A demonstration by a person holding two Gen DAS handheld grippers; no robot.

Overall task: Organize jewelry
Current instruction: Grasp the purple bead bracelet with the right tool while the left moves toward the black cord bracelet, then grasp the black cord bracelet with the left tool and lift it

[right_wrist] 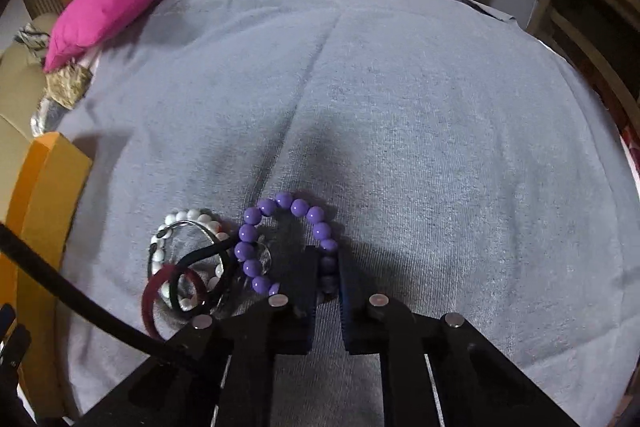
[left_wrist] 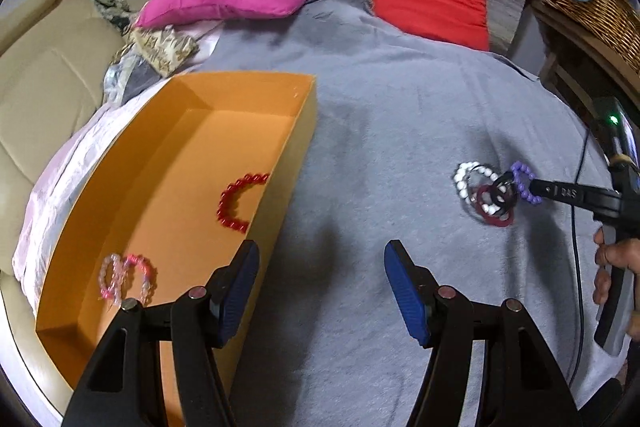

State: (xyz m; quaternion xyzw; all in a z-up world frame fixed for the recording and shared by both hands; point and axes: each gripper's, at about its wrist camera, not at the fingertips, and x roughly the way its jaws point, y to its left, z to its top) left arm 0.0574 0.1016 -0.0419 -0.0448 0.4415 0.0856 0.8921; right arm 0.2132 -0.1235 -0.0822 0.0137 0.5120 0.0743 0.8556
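Purple beads sit pinched between the pads of my right gripper (right_wrist: 329,273), which is closed on the near side of the purple bead bracelet (right_wrist: 280,243). That bracelet lies flat on the grey blanket (right_wrist: 400,107) of the bed, its loop stretched away from the gripper, long axis running roughly up the view and leaning a little left. Just left of it, touching, is a tangle: a white bead bracelet (right_wrist: 188,223), a dark red band (right_wrist: 150,301) and black rings (right_wrist: 192,291). I judge a slow, straight lift best, so the purple loop slides free without dragging the tangle. My left gripper (left_wrist: 320,291) hangs open and empty above the blanket, beside the orange box (left_wrist: 308,123), which already holds a red bead bracelet (left_wrist: 236,201) and pink bracelets (left_wrist: 126,277).
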